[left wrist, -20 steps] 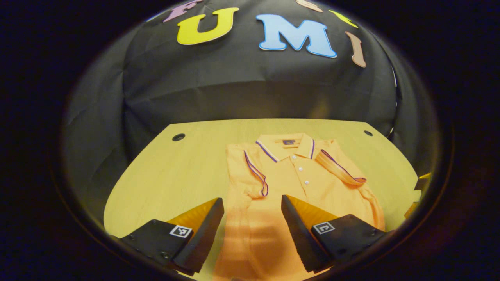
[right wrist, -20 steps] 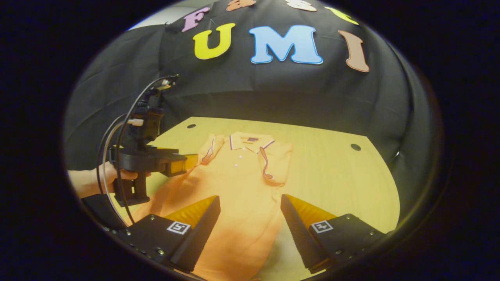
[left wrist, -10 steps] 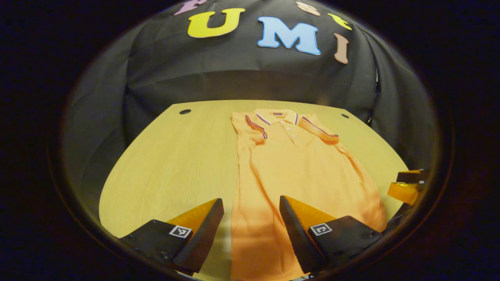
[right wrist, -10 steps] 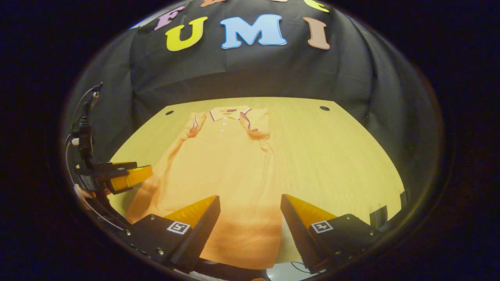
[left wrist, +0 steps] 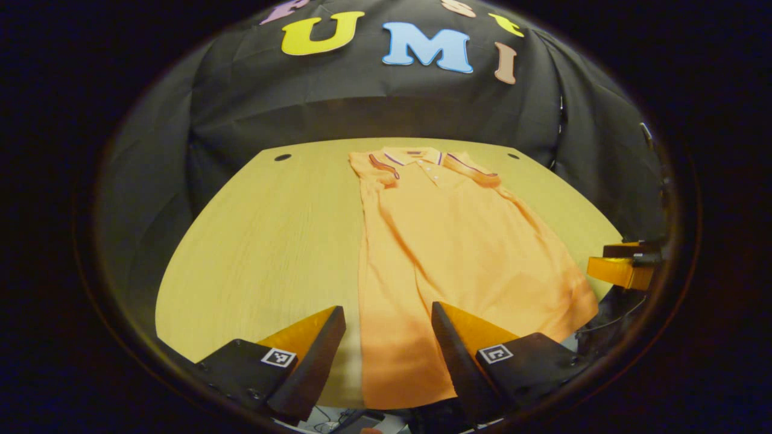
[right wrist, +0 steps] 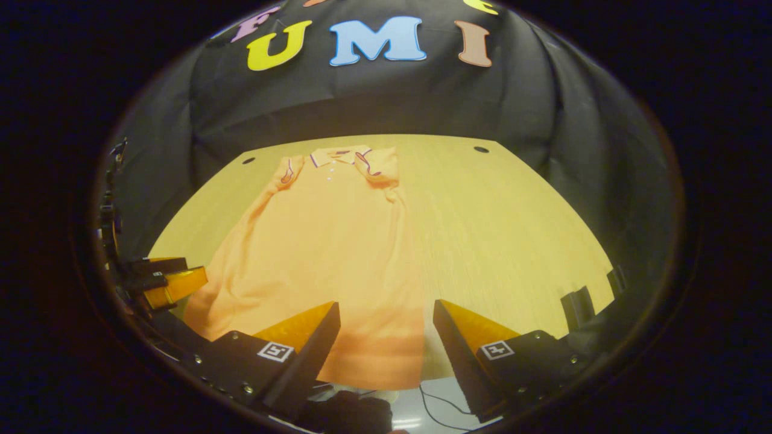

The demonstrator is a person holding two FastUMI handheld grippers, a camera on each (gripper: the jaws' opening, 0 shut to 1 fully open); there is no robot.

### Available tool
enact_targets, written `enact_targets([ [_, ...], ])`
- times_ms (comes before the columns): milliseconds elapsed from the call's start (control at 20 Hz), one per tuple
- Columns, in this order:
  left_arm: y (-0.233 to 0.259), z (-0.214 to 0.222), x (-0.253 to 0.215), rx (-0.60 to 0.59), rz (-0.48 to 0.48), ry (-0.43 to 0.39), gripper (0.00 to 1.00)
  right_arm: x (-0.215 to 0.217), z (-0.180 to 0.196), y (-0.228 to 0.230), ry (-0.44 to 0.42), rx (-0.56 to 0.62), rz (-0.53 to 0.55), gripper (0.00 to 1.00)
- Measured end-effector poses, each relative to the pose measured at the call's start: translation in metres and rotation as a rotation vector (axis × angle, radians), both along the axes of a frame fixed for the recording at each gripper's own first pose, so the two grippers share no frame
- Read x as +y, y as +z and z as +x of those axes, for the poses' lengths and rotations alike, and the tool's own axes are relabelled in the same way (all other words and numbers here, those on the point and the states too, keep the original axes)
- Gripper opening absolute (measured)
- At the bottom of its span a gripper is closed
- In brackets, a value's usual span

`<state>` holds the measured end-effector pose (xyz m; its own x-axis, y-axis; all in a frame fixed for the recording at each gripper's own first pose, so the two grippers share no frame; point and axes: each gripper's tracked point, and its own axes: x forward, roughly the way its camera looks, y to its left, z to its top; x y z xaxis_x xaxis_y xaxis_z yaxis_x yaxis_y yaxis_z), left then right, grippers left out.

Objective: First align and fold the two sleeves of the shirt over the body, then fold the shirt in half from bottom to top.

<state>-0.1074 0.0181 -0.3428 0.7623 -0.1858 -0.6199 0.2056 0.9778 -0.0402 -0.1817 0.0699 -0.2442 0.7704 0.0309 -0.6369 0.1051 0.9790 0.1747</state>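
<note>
Lying flat on the desk (left wrist: 259,241), the shirt (left wrist: 458,253) stretches from its collar (left wrist: 413,157) at the far edge to its hem at the near edge, with both sleeves folded in over the chest. In the left gripper view, the left tongs (left wrist: 386,337) hang above the near desk edge, fingers spread wide apart and holding nothing, the shirt's left hem corner between them. At that view's right rim the right tongs (left wrist: 624,265) show beside the hem's other corner. In the right gripper view, the left tongs (right wrist: 169,280) sit at the left rim near the shirt (right wrist: 325,241), and the right tongs (right wrist: 386,337) gape apart over the hem's right corner, empty.
</note>
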Motion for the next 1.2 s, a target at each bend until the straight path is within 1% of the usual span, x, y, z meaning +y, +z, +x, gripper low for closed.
enact_targets([
  [150,-0.006,-0.019,0.001,0.024,-0.006,0.004,0.95,-0.005,-0.013,-0.014,-0.005,0.038,0.012,0.96],
  [250,-0.008,-0.03,0.005,0.035,0.006,0.009,0.94,-0.006,-0.023,-0.023,-0.005,0.069,0.032,0.96],
  [350,-0.011,-0.04,0.005,0.04,0.001,0.01,0.95,-0.003,-0.031,-0.03,-0.001,0.089,0.058,0.96],
  [500,-0.019,-0.057,-0.002,0.058,-0.015,0.007,0.94,0.004,-0.04,-0.038,0.013,0.125,0.069,0.96],
  [550,-0.02,-0.06,-0.004,0.058,-0.017,0.005,0.96,0.004,-0.039,-0.039,0.022,0.13,0.064,0.96],
  [650,-0.025,-0.062,-0.007,0.06,-0.014,0.009,0.94,0.007,-0.041,-0.042,0.045,0.141,0.051,0.96],
  [750,-0.034,-0.066,-0.009,0.08,-0.008,0.015,0.95,0.01,-0.045,-0.047,0.066,0.164,0.023,0.97],
  [800,-0.034,-0.067,-0.007,0.078,0.0,0.018,0.94,0.011,-0.045,-0.049,0.079,0.17,0.015,0.97],
  [850,-0.034,-0.066,-0.009,0.07,0.003,0.012,0.96,0.015,-0.046,-0.053,0.088,0.18,0.009,0.97],
  [900,-0.034,-0.067,-0.008,0.071,0.01,0.009,0.95,0.016,-0.049,-0.056,0.099,0.198,0.001,0.96],
  [950,-0.036,-0.066,-0.009,0.068,0.018,0.004,0.95,0.017,-0.046,-0.053,0.106,0.177,-0.006,0.97],
  [1000,-0.036,-0.067,-0.008,0.067,0.032,0.0,0.95,0.02,-0.047,-0.055,0.119,0.191,-0.006,0.96],
  [1050,-0.038,-0.067,-0.007,0.066,0.055,-0.007,0.94,0.021,-0.046,-0.053,0.122,0.182,-0.007,0.94],
  [1100,-0.039,-0.066,-0.005,0.064,0.078,-0.018,0.89,0.023,-0.047,-0.054,0.13,0.192,-0.007,0.84],
  [1150,-0.038,-0.066,-0.009,0.061,0.079,-0.037,0.73,0.025,-0.045,-0.053,0.131,0.188,-0.006,0.77],
  [1200,-0.038,-0.067,-0.013,0.062,0.079,-0.046,0.64,0.026,-0.045,-0.053,0.135,0.188,-0.005,0.63],
])
